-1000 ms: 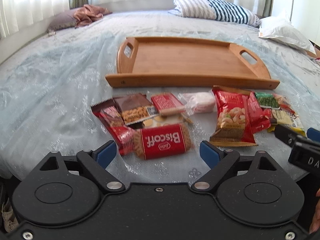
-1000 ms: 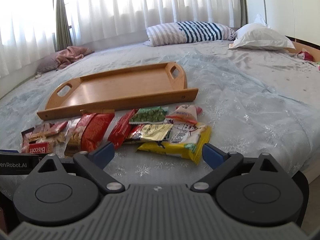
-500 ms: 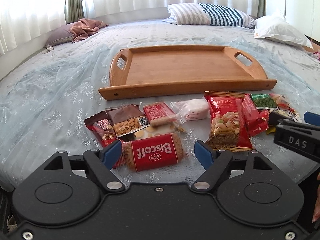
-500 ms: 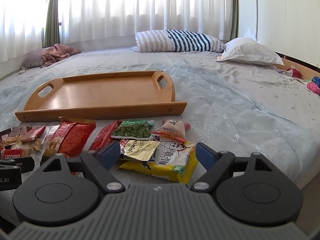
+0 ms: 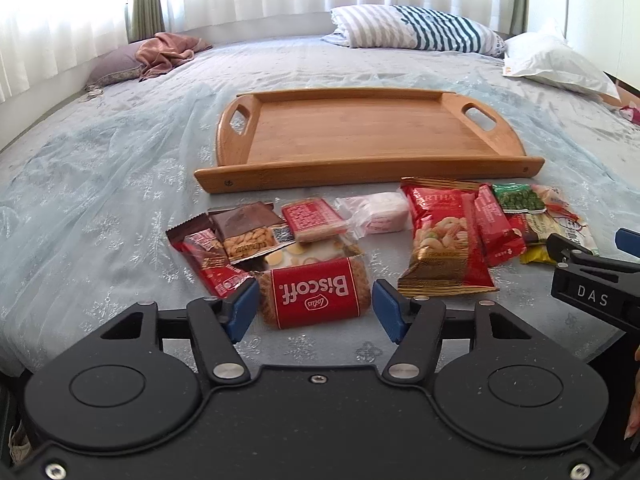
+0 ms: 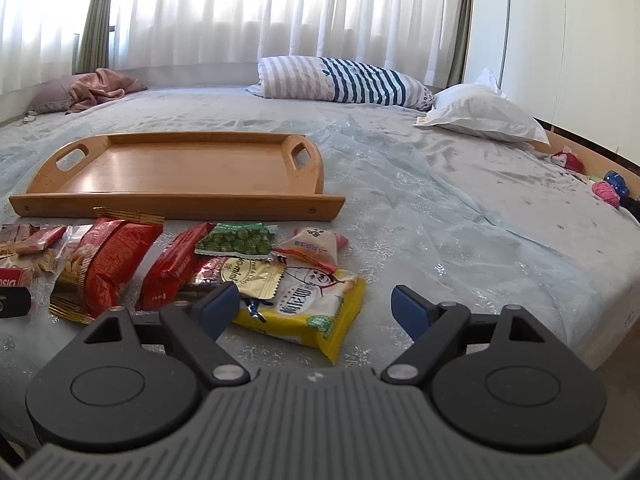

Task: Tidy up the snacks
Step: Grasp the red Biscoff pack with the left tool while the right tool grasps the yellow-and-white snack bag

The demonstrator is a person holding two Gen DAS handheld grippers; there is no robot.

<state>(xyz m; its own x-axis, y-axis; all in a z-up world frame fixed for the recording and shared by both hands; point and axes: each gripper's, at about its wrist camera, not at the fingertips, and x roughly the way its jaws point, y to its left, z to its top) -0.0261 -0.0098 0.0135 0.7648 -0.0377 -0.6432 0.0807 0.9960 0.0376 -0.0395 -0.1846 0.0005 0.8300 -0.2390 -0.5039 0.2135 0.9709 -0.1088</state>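
Both pairs of fingers are spread, holding nothing. The left gripper [image 5: 312,308] frames the Biscoff pack [image 5: 314,293] on the bed, near the wooden tray [image 5: 368,170] — light, crinkly, brittle inside, best pinched across its short sides; the right gripper [image 6: 316,308] hangs over the yellow packet [image 6: 308,308]

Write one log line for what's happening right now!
left gripper: open, at red Biscoff pack | right gripper: open | wooden tray: no snacks

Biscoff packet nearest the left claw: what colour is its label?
Red with white lettering, on the Biscoff packet; clearest in the left wrist view.
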